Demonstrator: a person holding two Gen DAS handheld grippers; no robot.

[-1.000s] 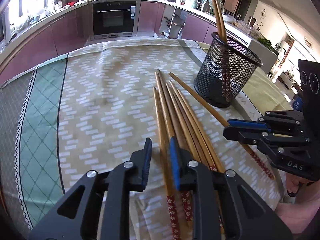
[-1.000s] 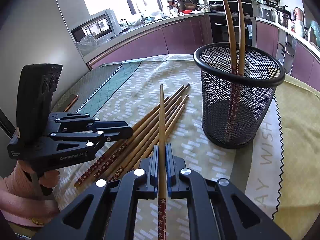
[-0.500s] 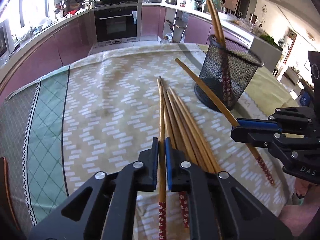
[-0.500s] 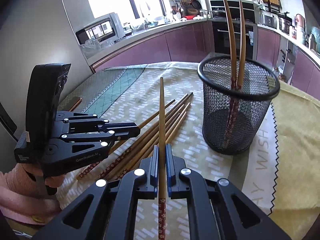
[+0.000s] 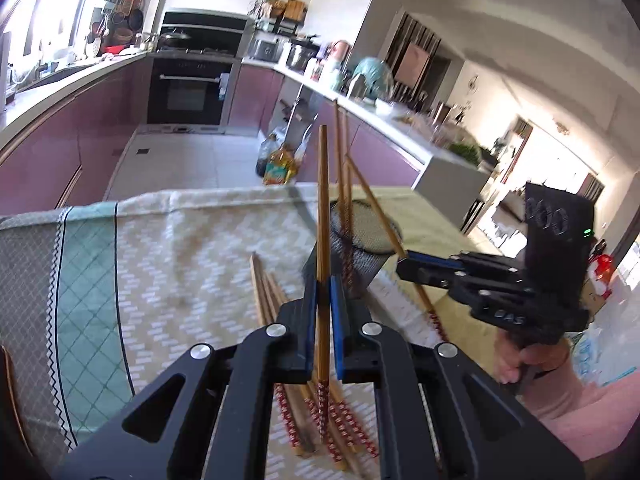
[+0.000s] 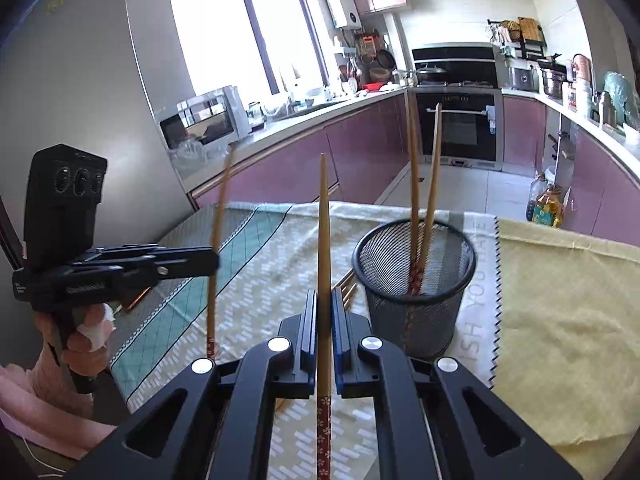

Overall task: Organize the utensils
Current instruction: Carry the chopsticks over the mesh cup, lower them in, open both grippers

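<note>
Bamboo chopsticks are the work here: each gripper clamps 1. The left gripper (image 5: 323, 280) has its blue pads clenched on a chopstick (image 5: 322, 208) that rises steeply past the fingertips, its red flowered end hanging below the jaws. The right gripper (image 6: 323, 300) pinches its own stick (image 6: 323, 232) the same way, tip up, patterned end down. From the left wrist view the right gripper (image 5: 404, 262) shows to the right, a hand (image 5: 532, 360) around its grip, its stick slanting over the mesh cup (image 5: 362, 256). From the right wrist view the left gripper (image 6: 214, 262) shows to the left, its stick standing near upright above the cloth (image 6: 560, 300). The black mesh cup (image 6: 416, 312) stands on the cloth just right of the right gripper, with 2 sticks (image 6: 424, 184) leaning inside it, tips up. Several loose sticks (image 5: 266, 292) lie side by side on the patterned cloth (image 5: 180, 264) under the left gripper, beside the cup.
</note>
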